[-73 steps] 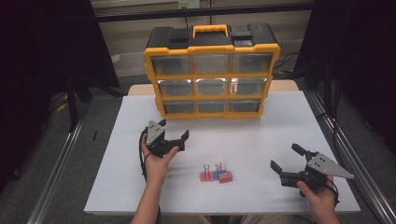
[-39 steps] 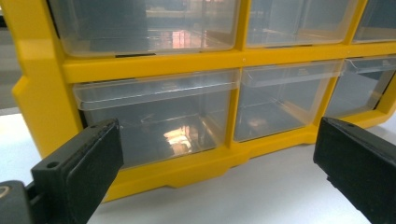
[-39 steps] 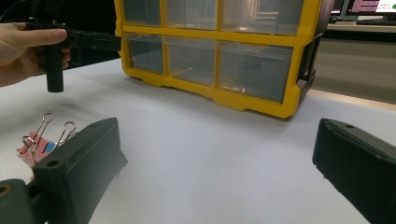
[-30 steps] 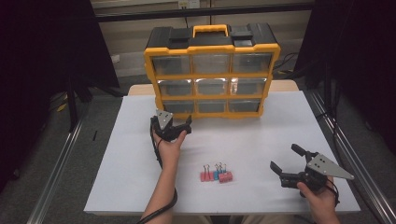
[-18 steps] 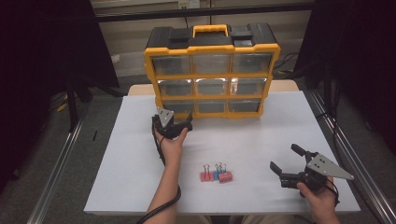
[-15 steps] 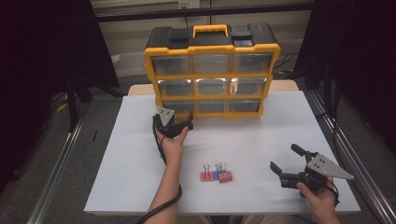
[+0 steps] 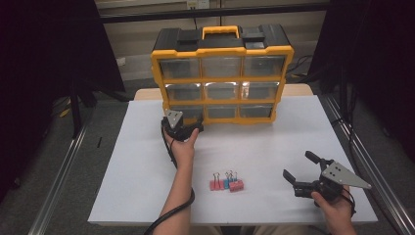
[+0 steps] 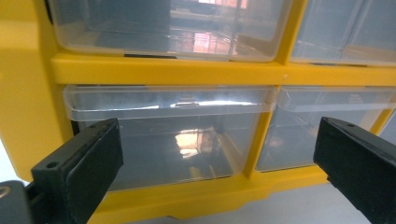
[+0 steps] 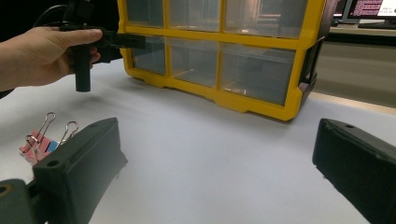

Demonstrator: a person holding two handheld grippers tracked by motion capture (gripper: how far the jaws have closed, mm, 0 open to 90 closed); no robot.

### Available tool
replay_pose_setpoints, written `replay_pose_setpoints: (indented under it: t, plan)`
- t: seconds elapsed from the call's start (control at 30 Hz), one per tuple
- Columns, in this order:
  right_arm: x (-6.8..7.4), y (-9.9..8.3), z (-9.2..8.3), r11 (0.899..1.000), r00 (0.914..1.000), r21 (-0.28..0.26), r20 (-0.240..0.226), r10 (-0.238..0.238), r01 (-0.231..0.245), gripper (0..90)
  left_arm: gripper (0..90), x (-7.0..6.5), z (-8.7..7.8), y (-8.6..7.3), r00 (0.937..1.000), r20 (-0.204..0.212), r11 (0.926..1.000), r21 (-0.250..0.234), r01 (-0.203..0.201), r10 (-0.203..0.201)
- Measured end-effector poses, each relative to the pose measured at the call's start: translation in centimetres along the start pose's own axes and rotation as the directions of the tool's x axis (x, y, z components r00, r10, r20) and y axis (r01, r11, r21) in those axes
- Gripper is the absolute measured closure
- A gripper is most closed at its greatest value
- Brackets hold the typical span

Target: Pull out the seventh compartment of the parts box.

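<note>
Up in the high view, the left gripper [image 7: 183, 131] sits right at the bottom-left drawer [image 7: 187, 112] of the yellow organizer [image 7: 222, 73], while the right gripper [image 7: 313, 178] rests wide apart near the binder clips [image 7: 226, 182]. Through the left gripper view, its jaws stand wide, framing that clear drawer [image 8: 168, 135]; thin, light plastic, probably slick, best taken by the protruding upper lip [image 8: 170, 100]. From the right gripper view, the clips [image 9: 42, 137] lie beside its open left jaw.
</note>
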State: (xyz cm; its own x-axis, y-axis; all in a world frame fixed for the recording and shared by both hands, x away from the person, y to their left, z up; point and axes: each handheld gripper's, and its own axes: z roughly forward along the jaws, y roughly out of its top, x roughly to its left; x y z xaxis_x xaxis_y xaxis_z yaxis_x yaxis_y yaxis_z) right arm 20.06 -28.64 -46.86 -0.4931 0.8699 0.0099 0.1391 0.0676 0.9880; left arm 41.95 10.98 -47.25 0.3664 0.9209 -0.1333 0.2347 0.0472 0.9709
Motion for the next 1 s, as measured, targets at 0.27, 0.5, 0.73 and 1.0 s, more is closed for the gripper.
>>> replay_pose_setpoints:
  t: [0.27, 0.5, 0.73, 1.0]
  plan:
    - [0.0, 0.0, 0.1, 1.0, 1.0, 0.001, -0.001, -0.004, 0.004, 1.1, 0.9, -0.1, 0.1, -0.3, 0.996, -0.003, 0.9958, -0.022, 0.089, -0.089]
    - [0.1, 0.0, 0.0, 1.0, 1.0, 0.002, -0.006, -0.003, 0.003, 1.1, 0.7, -0.8, 0.3, -0.5, 0.9774, 0.005, 0.9765, -0.04, 0.211, -0.211]
    - [0.1, 0.0, 0.0, 1.0, 1.0, 0.0, -0.005, -0.003, 0.003, 1.2, 0.7, -1.1, 0.3, -0.5, 0.9492, -0.002, 0.9475, -0.061, 0.314, -0.315]
    - [0.2, 0.0, 0.0, 1.0, 0.9999, 0.0, -0.012, -0.007, 0.007, 1.3, 0.6, -1.3, 0.4, -1.0, 0.9031, 0.003, 0.9005, -0.075, 0.428, -0.429]
